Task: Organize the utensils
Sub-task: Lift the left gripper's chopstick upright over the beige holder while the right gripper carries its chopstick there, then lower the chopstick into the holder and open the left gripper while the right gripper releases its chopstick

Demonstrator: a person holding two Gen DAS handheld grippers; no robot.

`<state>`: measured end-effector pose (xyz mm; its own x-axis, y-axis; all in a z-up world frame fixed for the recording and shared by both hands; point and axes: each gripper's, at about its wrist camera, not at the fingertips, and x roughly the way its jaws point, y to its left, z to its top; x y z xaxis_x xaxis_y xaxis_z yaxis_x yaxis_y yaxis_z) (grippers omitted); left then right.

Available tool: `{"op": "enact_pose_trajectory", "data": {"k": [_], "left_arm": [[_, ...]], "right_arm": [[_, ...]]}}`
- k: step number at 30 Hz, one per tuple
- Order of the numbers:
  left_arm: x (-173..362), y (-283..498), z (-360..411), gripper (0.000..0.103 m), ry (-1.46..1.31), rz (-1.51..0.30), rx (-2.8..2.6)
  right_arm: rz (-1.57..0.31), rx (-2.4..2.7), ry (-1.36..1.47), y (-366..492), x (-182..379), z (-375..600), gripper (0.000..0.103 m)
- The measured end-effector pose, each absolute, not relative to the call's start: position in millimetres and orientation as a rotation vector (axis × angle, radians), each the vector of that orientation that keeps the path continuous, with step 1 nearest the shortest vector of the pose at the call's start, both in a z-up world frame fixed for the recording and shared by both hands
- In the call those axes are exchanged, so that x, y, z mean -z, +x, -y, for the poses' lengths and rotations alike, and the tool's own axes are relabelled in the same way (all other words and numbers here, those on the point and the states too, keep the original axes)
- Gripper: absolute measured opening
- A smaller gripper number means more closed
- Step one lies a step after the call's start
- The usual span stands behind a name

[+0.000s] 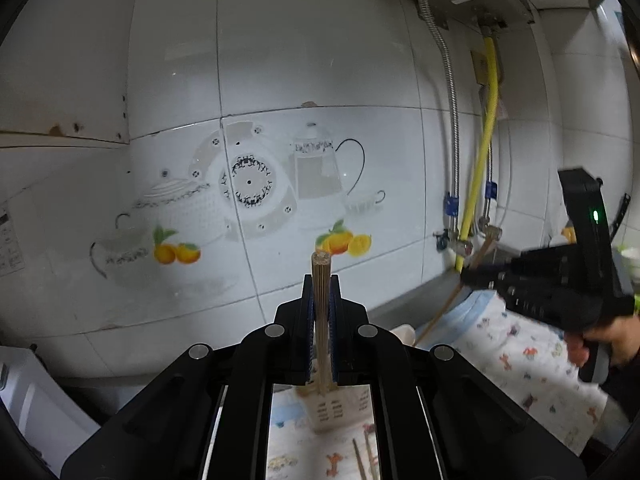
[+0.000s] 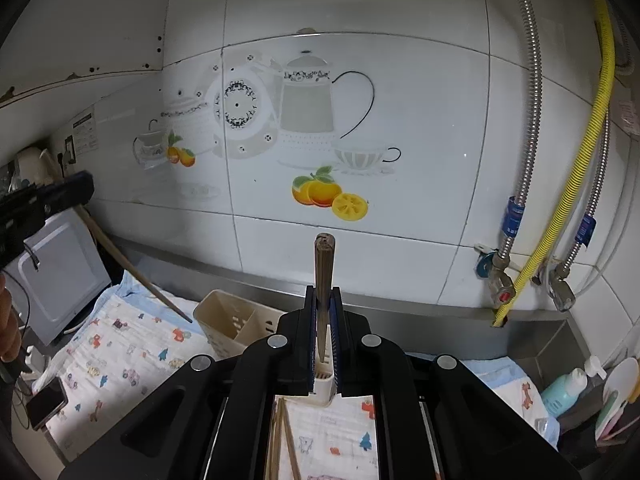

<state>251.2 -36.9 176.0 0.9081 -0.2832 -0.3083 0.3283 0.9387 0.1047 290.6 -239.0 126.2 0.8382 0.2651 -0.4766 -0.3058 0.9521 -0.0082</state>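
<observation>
Partly hidden, each gripper's chopstick [image 1: 321, 308] [image 2: 323, 296] disappears between fingers [image 1: 307, 320].

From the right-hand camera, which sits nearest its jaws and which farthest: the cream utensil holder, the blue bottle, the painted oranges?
1. Cream utensil holder, just below and left of the jaws.
2. Blue bottle, low right on the counter.
3. Painted oranges, on the back wall.

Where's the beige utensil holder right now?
In the right wrist view, the beige utensil holder stands on the patterned cloth by the tiled wall, just left of and behind the right gripper.
</observation>
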Motion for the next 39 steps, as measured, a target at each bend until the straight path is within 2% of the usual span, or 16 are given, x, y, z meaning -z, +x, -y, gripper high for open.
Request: {"op": "enact_pose_trajectory", "data": {"k": [5, 12, 24, 28, 31, 39], "left_arm": [[-164.4, 283.3, 40.3, 0.005, 0.122, -0.317, 0.301], [-120.9, 318.6, 32.3, 0.005, 0.076, -0.419, 0.277], [-86.2, 339.5, 20.9, 0.006, 0.016, -0.526, 0.274], [-90.7, 335.6, 16.9, 0.007, 0.004, -0.512, 0.277], [-100.6, 325.6, 11.5, 0.007, -0.001, -0.484, 0.271], [-115.4, 261.5, -9.1, 0.008, -0.02, -0.431, 0.259]], "right_arm": [[-0.515, -0.305, -0.098, 303.0, -113.5, 233.5, 0.006], [-0.584, -0.316, -0.101, 318.1, -78.7, 229.6, 0.006], [-0.625, -0.309, -0.105, 323.7, -58.7, 229.0, 0.007], [-0.603, -0.308, -0.099, 315.9, -65.4, 233.1, 0.01], [-0.576, -0.301, -0.089, 302.9, -73.2, 238.5, 0.018], [-0.542, -0.311, -0.088, 241.5, -74.2, 248.9, 0.022]]}}
